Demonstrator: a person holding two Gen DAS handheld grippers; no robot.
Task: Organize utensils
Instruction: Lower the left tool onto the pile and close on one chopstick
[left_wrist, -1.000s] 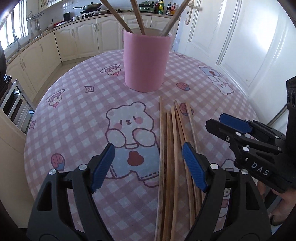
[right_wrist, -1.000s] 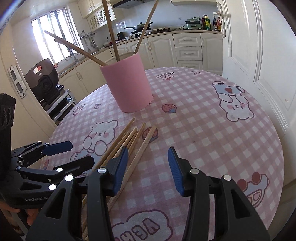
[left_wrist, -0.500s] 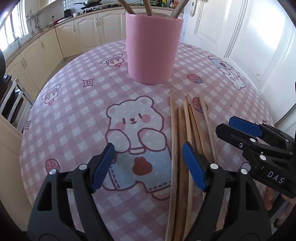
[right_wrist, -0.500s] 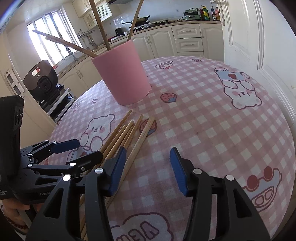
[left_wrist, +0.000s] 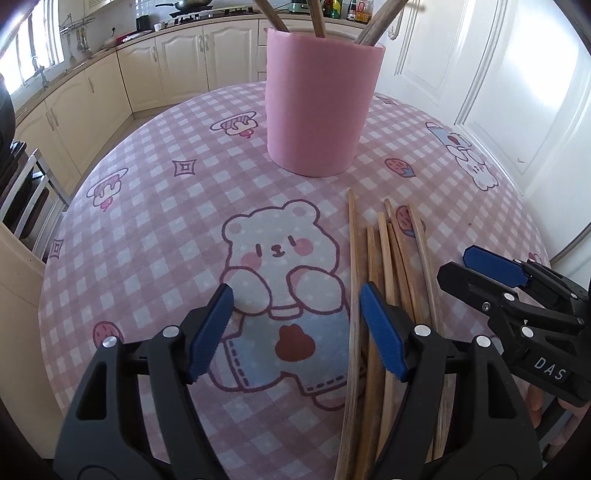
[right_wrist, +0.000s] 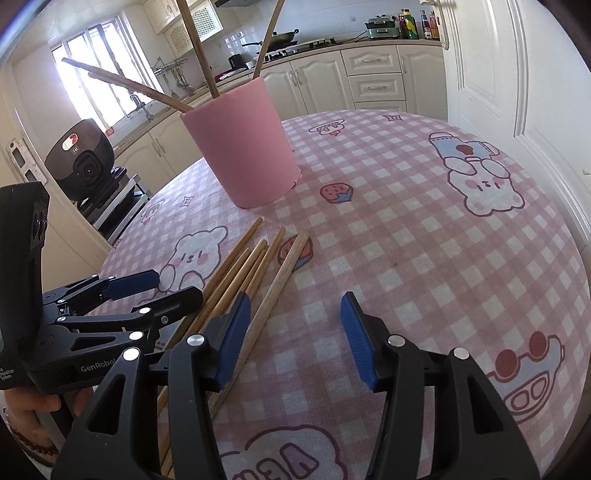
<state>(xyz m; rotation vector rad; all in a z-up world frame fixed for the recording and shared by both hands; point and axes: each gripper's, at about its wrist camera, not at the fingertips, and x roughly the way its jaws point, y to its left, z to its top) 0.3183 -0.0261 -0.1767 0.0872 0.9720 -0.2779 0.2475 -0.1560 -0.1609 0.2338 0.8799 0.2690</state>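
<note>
Chopsticks (left_wrist: 384, 280) lie loose in a small bundle on the round desk (left_wrist: 155, 221), which wears a pink checked cloth with cartoon bears; their far tips point toward a pink holder (left_wrist: 317, 107) that stands upright just beyond them with several more sticks leaning out of its top. The left tongs (left_wrist: 295, 332) hang over the bear print with their jaws wide and nothing between the blue pads, the right-hand pad sitting just above the leftmost sticks; these jaws have just been closing a little. The right tongs (right_wrist: 295, 336) hover beside the bundle, jaws apart at a middling width and empty, having just been opening.
</note>
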